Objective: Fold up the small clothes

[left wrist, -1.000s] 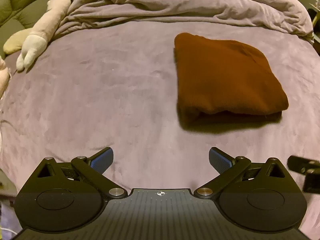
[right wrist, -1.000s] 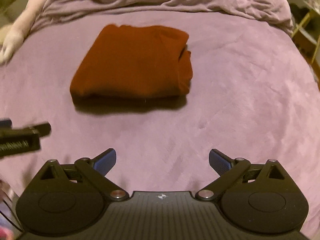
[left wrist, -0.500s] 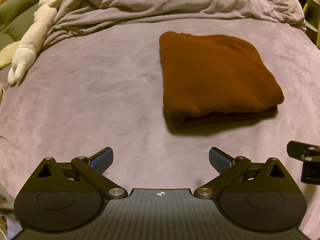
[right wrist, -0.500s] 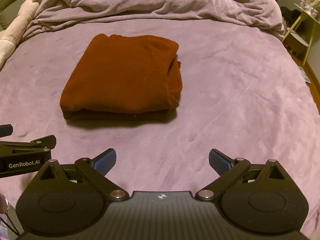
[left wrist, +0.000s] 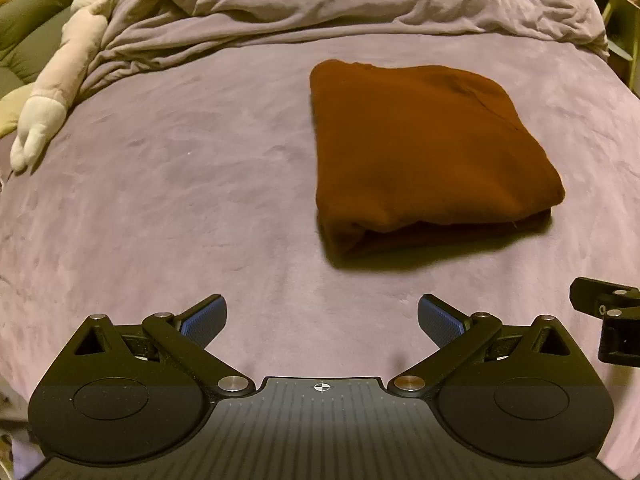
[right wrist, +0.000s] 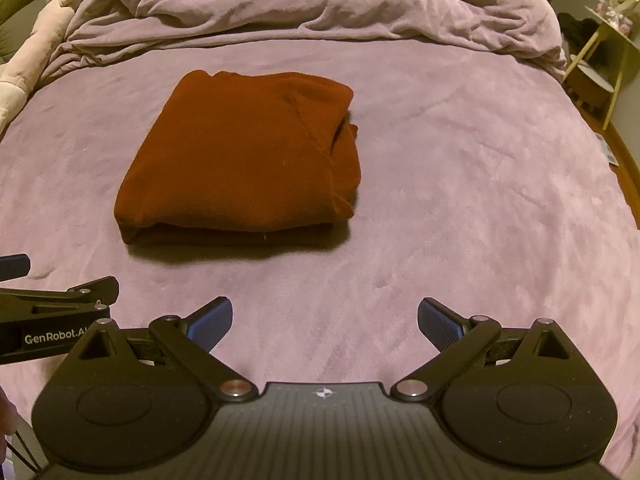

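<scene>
A bed (left wrist: 200, 200) covered in a lilac plush blanket fills both views, with a rumpled duvet (left wrist: 340, 4) bunched along its far side and a pale stuffed toy (left wrist: 60, 80) at the left edge. A rust-brown garment (right wrist: 244, 160), folded into a thick rectangle, lies flat in the middle of the bed. The left gripper (left wrist: 322, 318) hovers over the near blanket with its jaws spread wide, gripping nothing. The right gripper (right wrist: 325, 318), just beside it, is equally wide apart and empty. Both are well short of the garment.
</scene>
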Demonstrator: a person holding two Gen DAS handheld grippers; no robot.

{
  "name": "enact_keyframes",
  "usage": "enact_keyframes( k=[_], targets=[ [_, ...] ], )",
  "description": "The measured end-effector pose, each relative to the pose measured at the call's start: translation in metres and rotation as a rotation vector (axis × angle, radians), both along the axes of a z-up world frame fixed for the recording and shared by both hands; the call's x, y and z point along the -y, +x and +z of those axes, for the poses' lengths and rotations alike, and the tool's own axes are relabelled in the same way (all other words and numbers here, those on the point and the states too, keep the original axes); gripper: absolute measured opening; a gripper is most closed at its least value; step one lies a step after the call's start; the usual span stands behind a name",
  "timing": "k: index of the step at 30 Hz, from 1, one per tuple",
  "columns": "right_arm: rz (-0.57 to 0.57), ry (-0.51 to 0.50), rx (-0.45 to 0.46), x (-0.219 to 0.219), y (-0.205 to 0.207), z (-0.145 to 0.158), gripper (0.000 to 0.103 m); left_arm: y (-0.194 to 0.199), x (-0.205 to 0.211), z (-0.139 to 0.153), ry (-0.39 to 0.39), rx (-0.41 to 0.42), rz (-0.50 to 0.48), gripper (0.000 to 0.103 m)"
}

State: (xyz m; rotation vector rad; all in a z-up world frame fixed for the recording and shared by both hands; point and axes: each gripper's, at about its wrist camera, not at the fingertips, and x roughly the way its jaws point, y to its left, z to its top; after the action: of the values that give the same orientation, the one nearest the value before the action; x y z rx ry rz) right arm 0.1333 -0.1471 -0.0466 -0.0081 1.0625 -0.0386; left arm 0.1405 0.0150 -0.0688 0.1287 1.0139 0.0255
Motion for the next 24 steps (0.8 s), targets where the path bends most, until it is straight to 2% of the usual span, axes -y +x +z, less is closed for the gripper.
enact_keyframes(
  k=[24],
  targets=[
    [-0.009, -0.007, -0.003, 0.0001, -0.0022, 0.002, 0.099, -0.0006, 0.0019, -0.0002, -0.011, -0.009, 0.002, 0.103]
  ],
)
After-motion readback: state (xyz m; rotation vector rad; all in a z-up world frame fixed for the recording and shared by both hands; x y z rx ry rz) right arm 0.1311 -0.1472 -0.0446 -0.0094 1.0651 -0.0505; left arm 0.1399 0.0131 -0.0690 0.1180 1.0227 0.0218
